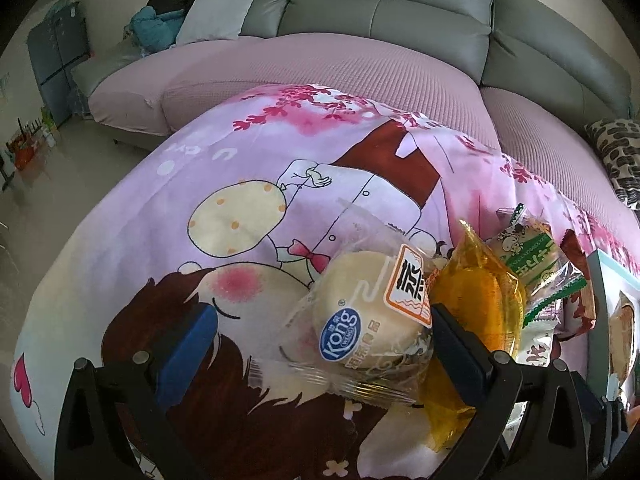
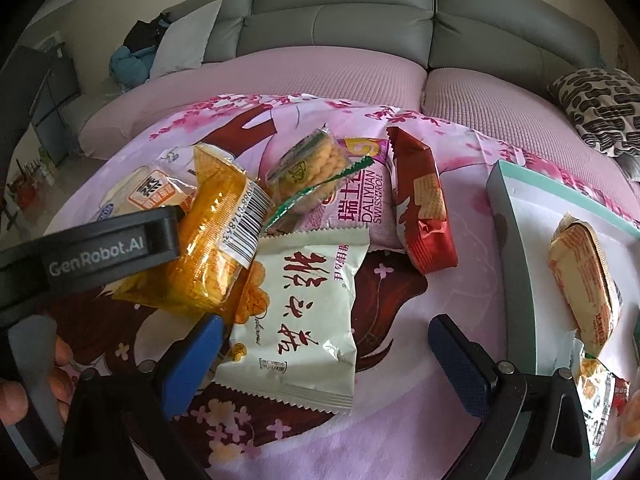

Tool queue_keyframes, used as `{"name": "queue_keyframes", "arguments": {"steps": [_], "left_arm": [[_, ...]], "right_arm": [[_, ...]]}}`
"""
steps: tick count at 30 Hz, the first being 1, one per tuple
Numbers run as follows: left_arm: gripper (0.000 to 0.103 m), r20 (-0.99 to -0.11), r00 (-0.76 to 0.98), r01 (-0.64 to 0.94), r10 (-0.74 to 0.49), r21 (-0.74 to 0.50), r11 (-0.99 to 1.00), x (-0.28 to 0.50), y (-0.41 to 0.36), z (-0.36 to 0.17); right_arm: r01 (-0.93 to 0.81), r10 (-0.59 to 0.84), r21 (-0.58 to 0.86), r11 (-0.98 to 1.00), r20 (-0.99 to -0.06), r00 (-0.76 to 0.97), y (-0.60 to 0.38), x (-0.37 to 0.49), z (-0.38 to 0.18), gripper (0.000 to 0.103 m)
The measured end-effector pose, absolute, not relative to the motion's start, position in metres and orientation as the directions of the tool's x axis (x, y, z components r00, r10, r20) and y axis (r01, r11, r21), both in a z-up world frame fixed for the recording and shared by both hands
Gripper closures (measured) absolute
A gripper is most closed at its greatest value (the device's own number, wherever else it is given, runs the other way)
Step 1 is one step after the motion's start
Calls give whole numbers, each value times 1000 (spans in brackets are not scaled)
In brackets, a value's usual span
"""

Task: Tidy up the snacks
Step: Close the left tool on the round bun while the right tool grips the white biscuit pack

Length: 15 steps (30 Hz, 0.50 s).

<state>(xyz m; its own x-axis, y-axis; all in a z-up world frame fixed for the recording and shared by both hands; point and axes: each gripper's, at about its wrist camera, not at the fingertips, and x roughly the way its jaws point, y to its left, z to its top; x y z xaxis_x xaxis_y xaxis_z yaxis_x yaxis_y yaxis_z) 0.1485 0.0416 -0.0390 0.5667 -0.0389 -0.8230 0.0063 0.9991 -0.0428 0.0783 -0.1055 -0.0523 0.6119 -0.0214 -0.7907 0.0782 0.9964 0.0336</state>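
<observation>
In the left wrist view my left gripper (image 1: pixel 320 340) is open around a clear-wrapped round bun with a blue Kong label (image 1: pixel 368 316); its right finger lies against an orange packet (image 1: pixel 476 312). In the right wrist view my right gripper (image 2: pixel 324 348) is open above a white snack bag (image 2: pixel 304 316). The orange packet (image 2: pixel 216 236), a green-edged cracker pack (image 2: pixel 312 168), a pink Swiss roll bag (image 2: pixel 368 196) and a red biscuit pack (image 2: pixel 424 204) lie on the pink cartoon cloth (image 2: pixel 440 288). A teal-rimmed box (image 2: pixel 516 248) on the right holds a wrapped cake (image 2: pixel 584 276).
The left gripper's black body (image 2: pixel 100 248) shows at the left of the right wrist view, with a hand below it. A grey sofa (image 1: pixel 380 12) with pink cover runs behind. A patterned cushion (image 2: pixel 600 112) lies at the right. Floor and a cabinet (image 1: pixel 56 60) are at the left.
</observation>
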Motion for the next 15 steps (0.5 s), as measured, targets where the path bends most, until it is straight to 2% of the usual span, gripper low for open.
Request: {"name": "queue_keyframes", "arguments": {"steps": [3, 5, 8, 10, 11, 12, 14, 15], "left_arm": [[1, -830, 557, -2, -30, -37, 999, 147, 44, -36], [6, -830, 556, -17, -34, -53, 998, 146, 46, -34], [20, -822, 568, -21, -46, -71, 997, 143, 48, -28], [34, -818, 573, -19, -55, -81, 997, 140, 49, -24], [38, -814, 578, -20, -61, -89, 996, 139, 50, -22], [45, -810, 583, -23, -63, -94, 995, 138, 50, -20], [48, -809, 586, -23, -56, -86, 996, 137, 50, -18], [50, -810, 583, -19, -55, -81, 997, 137, 49, -18]], "right_arm": [[86, -16, 47, 995, -786, 618, -108, 78, -51, 2], [87, -16, 49, 995, -780, 625, -110, 77, -50, 6], [88, -21, 44, 995, -775, 632, -111, 76, -48, 12], [90, -27, 39, 995, -773, 633, -112, 76, -47, 16], [92, -33, 34, 995, -772, 635, -113, 75, -46, 21], [92, -34, 32, 995, -770, 637, -114, 75, -45, 30], [91, -16, 54, 994, -774, 633, -116, 75, -46, 44], [93, -13, 59, 994, -775, 632, -117, 75, -46, 44]]}}
